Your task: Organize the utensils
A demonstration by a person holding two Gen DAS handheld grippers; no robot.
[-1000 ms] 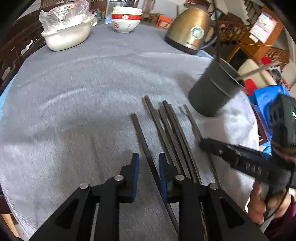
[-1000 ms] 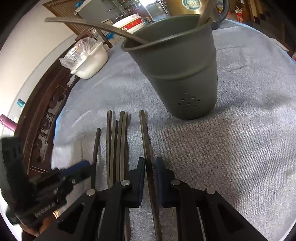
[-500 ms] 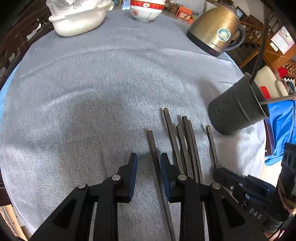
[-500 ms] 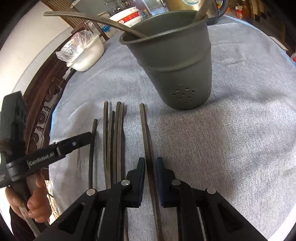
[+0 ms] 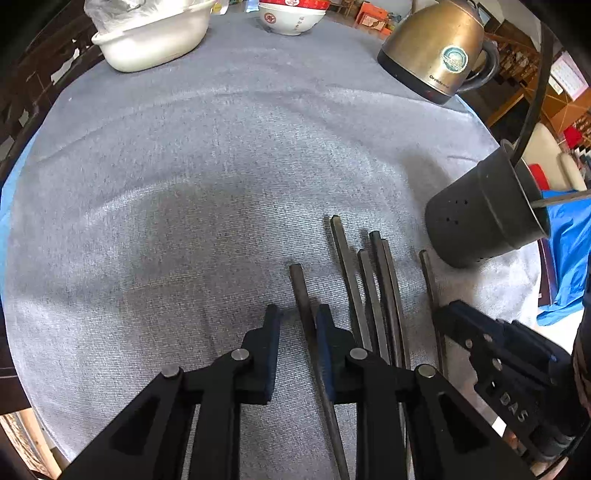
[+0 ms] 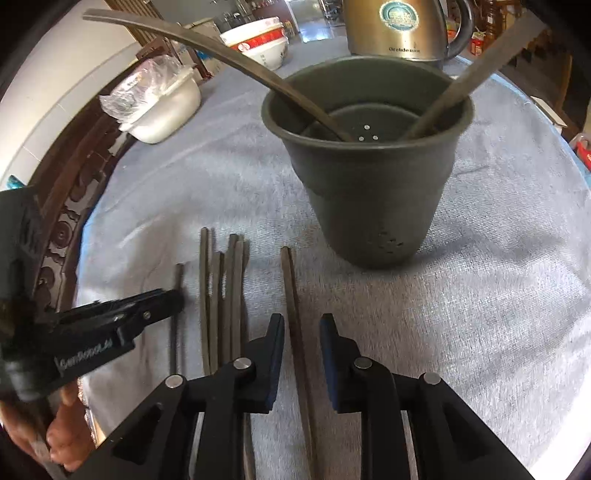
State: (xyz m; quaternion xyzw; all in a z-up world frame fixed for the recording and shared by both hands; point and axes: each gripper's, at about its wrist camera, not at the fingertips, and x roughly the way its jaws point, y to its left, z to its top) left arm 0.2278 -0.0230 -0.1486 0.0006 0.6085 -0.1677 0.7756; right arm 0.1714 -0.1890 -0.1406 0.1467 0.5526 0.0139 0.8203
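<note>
Nearest, left gripper [image 5: 297, 317]: jaws a little apart after closing slightly, straddling the leftmost chopstick [image 5: 301, 291], which lies against the right pad, the left pad clear of it. Right gripper [image 6: 302, 325]: jaws parted, just opened wider, the rightmost chopstick [image 6: 291, 295] lying loose between them, touching neither pad so far as shows. Between those two sticks, on the grey tablecloth [image 5: 184, 184]: a bundle of four dark chopsticks [image 6: 221, 291], side by side and partly overlapping, points aimed away. A bare hand [image 6: 68, 443] shows at the near left of the right wrist view, holding the left gripper's handle. Farther, right side: dark grey utensil holder [image 6: 369, 206], upright, drain holes in wall and base, containing two chopsticks [image 6: 476, 81] that lean outward against opposite sides of the rim. Far right: brass-coloured electric kettle [image 5: 436, 48]. Far centre: stacked red-and-white bowls [image 5: 291, 16]. Far left: white basin [image 5: 147, 40] with crumpled clear plastic inside.
</note>
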